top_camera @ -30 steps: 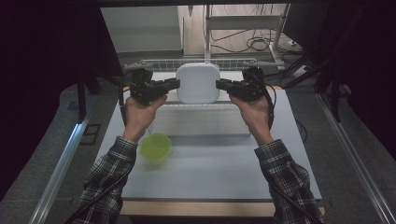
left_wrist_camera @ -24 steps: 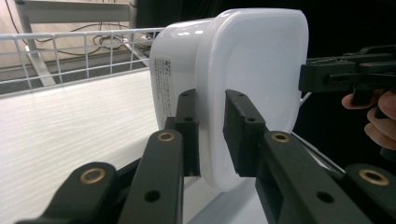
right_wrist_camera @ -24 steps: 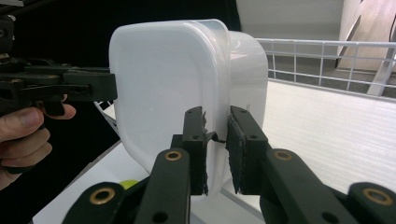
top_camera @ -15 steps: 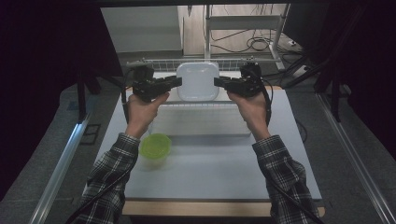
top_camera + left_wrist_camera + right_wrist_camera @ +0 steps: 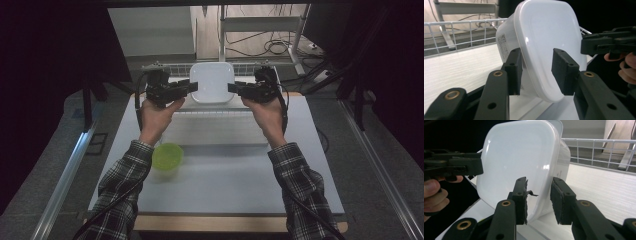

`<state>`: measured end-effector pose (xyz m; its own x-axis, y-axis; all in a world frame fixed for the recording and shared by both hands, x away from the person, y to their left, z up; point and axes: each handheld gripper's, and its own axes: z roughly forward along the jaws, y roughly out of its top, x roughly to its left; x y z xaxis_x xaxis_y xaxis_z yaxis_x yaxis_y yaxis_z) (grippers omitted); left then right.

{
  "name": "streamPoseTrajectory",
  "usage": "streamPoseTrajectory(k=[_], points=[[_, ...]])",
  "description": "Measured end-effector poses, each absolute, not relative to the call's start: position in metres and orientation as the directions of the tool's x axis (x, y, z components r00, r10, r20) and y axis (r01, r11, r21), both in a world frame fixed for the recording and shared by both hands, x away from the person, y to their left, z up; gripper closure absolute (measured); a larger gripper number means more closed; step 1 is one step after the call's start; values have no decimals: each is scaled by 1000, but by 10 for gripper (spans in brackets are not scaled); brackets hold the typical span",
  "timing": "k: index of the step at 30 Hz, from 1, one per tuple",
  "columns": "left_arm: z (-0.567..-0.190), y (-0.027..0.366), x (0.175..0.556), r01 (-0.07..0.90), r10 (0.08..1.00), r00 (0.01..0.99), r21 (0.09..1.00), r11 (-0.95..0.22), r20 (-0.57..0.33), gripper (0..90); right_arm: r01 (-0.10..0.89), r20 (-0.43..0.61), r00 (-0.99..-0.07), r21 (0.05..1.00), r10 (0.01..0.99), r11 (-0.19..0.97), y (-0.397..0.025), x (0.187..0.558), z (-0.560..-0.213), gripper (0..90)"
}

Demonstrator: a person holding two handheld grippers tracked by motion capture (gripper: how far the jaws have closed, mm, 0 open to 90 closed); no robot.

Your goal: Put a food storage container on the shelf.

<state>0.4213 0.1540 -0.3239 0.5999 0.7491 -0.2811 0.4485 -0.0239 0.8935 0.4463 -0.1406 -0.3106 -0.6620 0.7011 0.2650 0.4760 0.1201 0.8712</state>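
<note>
A white plastic tub (image 5: 212, 82) stands on its side at the back of the table, its flat face toward me, against a wire basket (image 5: 159, 68). My left gripper (image 5: 194, 86) is at the tub's left edge and my right gripper (image 5: 231, 88) at its right edge. In the left gripper view the jaws stand apart on either side of the tub's (image 5: 544, 47) lower corner, with gaps showing. The right gripper view has the tub's (image 5: 516, 162) rim between the parted jaws. Both grippers are open. Each gripper view shows the other gripper beyond the tub.
A lime-green bowl (image 5: 167, 156) sits on the white table (image 5: 225, 185) just inside the person's left forearm. A ribbed white board (image 5: 210, 122) lies between the hands. Shelving legs and cables (image 5: 272, 47) are behind the basket. Dark curtains flank the table.
The tub has shifted away from me toward the wire basket. Both grippers followed it a little and now sit at its outer edges instead of overlapping them.
</note>
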Motion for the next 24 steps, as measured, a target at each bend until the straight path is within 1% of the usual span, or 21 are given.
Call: streamPoseTrajectory(k=[3,8,12,17,24], points=[[-326,152,424,450,764,590,892,-40,-263,589,479,270,-658,870,703,115,-140,449,-311,637],[-328,153,430,461,763,583,887,-26,-280,581,485,269,-645,867,716,111,-139,453,-309,602],[-328,152,432,460,766,578,888,-20,-282,565,476,240,-627,871,741,121,-135,456,-308,600],[-327,151,435,459,770,575,888,-24,-277,555,465,230,-607,879,761,105,-133,459,-308,600],[-328,149,442,435,801,543,900,-11,-253,495,456,225,-579,886,783,82,-130,464,-309,590]])
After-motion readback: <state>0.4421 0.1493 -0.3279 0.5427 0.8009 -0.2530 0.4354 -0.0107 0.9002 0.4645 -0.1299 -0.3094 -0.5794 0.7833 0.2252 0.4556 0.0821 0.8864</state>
